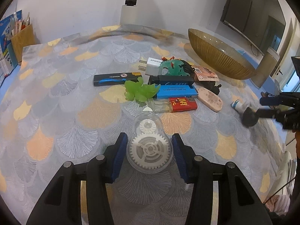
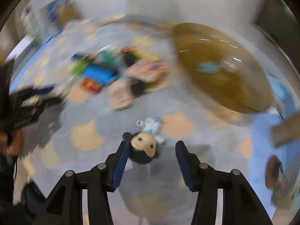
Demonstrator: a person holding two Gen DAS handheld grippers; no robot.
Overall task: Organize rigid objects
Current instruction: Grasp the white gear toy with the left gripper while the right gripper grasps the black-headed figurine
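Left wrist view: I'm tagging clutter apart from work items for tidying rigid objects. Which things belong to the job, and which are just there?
Job:
correction tape dispenser
four lighters, e.g. the red lighter
white charger
mouse figurine
amber bowl

Just there:
pen holder
books
wall screen

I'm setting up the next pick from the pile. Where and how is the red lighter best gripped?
Grip the red lighter across its narrow width, on the red labelled half, coming from above. It lies flat and lengthwise; its near long side is free, but the blue lighter crowds the far side and the green figurine sits by its clear end.
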